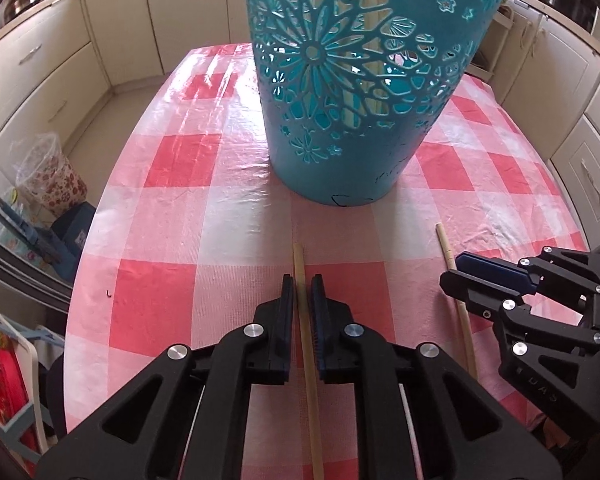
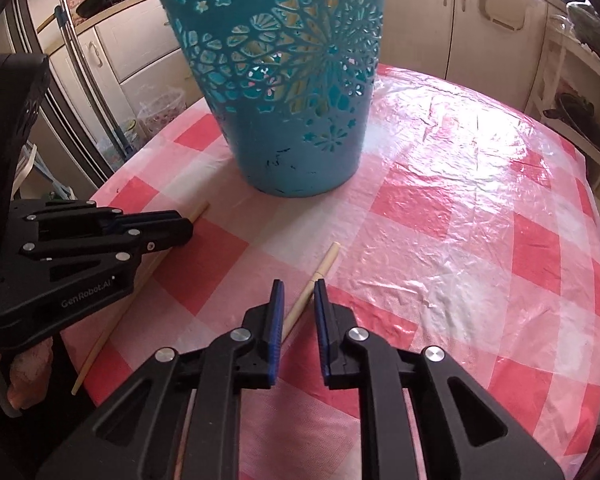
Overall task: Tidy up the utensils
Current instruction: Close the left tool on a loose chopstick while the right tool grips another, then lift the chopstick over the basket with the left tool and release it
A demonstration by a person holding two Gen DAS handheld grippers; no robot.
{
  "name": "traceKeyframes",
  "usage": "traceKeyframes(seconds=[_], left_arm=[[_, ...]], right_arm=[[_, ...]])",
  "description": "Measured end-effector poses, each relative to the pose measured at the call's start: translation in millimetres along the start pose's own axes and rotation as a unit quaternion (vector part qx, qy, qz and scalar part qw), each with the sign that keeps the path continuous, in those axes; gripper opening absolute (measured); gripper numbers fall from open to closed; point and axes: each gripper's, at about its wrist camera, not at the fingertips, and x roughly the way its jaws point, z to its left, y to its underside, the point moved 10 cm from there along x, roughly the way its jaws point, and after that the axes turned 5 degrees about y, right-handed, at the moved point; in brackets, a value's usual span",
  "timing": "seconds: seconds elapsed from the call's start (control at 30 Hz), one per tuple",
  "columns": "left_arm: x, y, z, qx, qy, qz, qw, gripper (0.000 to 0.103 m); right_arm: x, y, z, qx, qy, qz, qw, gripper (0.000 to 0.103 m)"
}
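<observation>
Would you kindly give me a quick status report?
Left gripper shut on one chopstick. Right gripper straddles second chopstick, not clamped. Teal basket ahead, path clear.

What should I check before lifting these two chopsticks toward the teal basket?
1. Left gripper closed on left chopstick: ok.
2. Right gripper fingers pressing right chopstick: not ok, gaps show.
3. Right chopstick lined up with the fingers: not ok, it lies slantwise between them.
4. Basket upright on the tablecloth: ok.
5. Basket's mouth free: cannot tell, out of frame.
</observation>
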Motion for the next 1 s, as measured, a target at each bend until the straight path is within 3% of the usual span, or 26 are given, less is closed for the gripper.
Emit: traceKeyframes(seconds=[0.1, 0.3, 0.5, 0.7, 1.0], left_arm=[[1.3, -1.9, -4.2, 0.017, -0.005, -0.005, 0.9998, 0.008], [0.2, -1.8, -2.5, 0.018, 0.000, -0.003, 0.9998, 0.005], [0.7, -2.4, -1.2, 0.028, -0.010, 0.001, 0.9996, 0.007], [0.3, -2.9, -0.4, 0.031, -0.011, 0.003, 0.9994, 0.009], [0.7, -1.7, -0.4, 0.033, -0.019, -0.006, 0.9993, 0.013]], right_arm=[[-0.3, 0.4, 0.2, 0.015, 0.000, -0.006, 1.000, 0.016], [-2.2, 1.8, 5.2, -0.035, 0.012, 0.008, 0.999, 0.011], [2.3, -2.3, -4.0, 0.004, 0.016, 0.017, 1.000, 0.012], [0.0, 1.2, 14.5, -0.052, 0.014, 0.031, 0.998, 0.010], [4.2, -1.9, 6.9, -0.016, 0.030, 0.019, 0.999, 0.010]])
